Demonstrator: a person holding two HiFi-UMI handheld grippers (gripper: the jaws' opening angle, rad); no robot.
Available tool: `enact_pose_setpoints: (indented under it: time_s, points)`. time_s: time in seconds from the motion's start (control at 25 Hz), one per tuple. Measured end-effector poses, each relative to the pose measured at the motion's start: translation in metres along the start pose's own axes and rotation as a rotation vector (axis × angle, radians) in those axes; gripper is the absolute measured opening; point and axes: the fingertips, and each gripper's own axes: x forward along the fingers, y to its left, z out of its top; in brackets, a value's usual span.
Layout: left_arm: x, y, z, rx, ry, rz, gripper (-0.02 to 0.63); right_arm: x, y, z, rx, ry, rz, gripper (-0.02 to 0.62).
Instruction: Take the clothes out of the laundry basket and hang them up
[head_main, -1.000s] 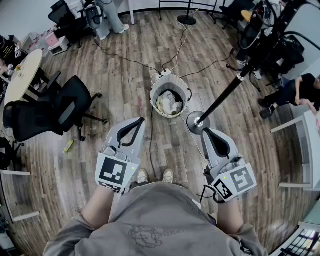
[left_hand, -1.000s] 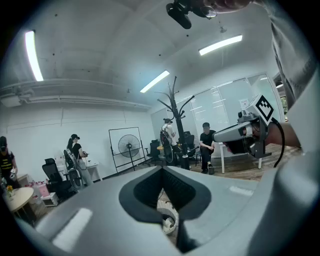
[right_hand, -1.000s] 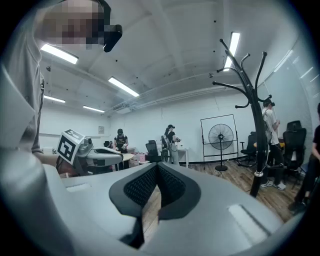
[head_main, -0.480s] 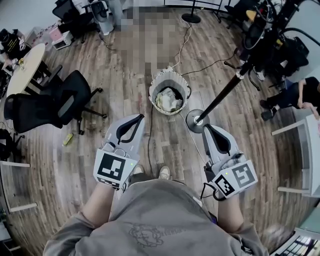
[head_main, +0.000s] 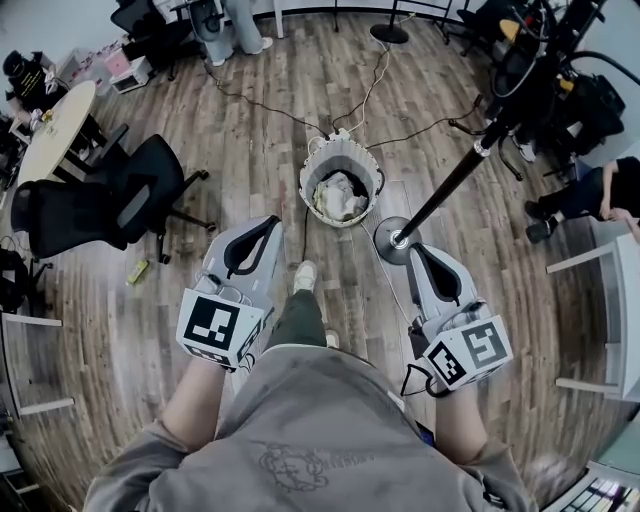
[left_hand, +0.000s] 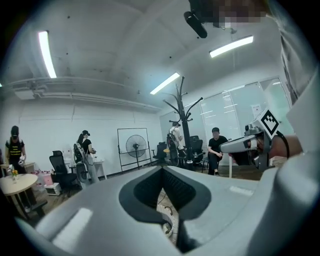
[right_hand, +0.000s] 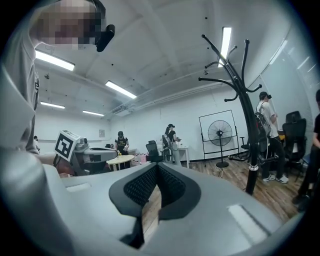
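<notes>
Two quick ones: where's the washing sitting, and are the grippers carrying anything?

Reply: The round white pleated laundry basket stands upright on the wood-plank floor. Its mouth faces straight up, roughly mid-floor and ahead of both grippers. The pale crumpled clothes are heaped inside, and I can't see any clear long axis to them. Just beside the basket, on its right, is the round base of the black coat stand. The left gripper and right gripper both aim ahead, roughly level. Their jaws are closed tip to tip, with nothing in either.

OP: Does any camera add something the others miss?

Reply: Yeah. Only the head view looks into the basket and sees the clothes, plus a black office chair towards the floor's left edge. The right gripper view shows the stand's curved hooks up top, and a white pedestal fan by the far wall. The left gripper view only catches a sliver of basket through the slit under its jaws.
</notes>
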Motion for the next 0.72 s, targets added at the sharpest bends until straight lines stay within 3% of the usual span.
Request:
enact_pose_setpoints:
  time_s: [0.52, 0.6, 0.72]
  points:
    - [0.062, 0.022, -0.017, -0.002, 0.004, -0.027, 0.01, 0.04, -0.041, -0.004, -0.006, 0.005, -0.054, 0.03]
    - [0.073, 0.029, -0.019, -0.009, 0.006, -0.025, 0.023, 0.049, -0.053, -0.005, 0.003, 0.008, -0.08, 0.085]
    - [0.089, 0.045, -0.025, -0.023, 0.014, -0.027, 0.054, 0.068, -0.069, -0.006, 0.012, 0.016, -0.114, 0.1]
